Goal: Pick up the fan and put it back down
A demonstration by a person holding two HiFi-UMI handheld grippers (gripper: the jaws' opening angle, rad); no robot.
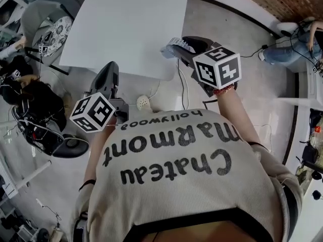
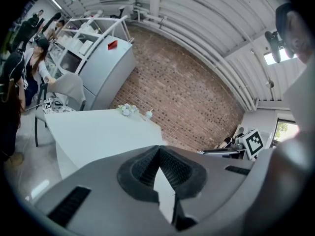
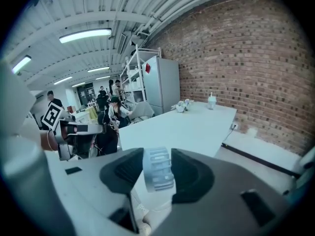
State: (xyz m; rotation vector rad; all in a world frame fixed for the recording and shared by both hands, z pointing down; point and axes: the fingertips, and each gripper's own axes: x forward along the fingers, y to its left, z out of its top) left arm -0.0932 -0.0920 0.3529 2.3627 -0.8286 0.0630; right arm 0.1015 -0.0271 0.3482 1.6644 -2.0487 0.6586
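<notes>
Both grippers in the air in front of you, near the white table (image 1: 126, 24). Your right gripper (image 1: 182, 49) had its jaws pinched on a small, pale, ribbed object (image 3: 158, 171), judged to be the fan. The object stood upright between the pads and rested on nothing, hanging close to the table's near edge. This fits the lifted stage of the task, with the put-down not yet done. The pads gripped its ribbed sides, probably so that the ribs kept it from slipping. Your left gripper (image 1: 108, 77) was pressed together at the tips and carried nothing, and it was held apart on your left, evidently as the idle tool. The print on your shirt (image 1: 176, 160) read "Chateau Marmont", with "hollywood" in smaller letters, and appeared upside down in the head view. Each gripper's cube bore black-and-white square markers but no words. A red label on the grey cabinet (image 2: 106, 70) was too small to read.
</notes>
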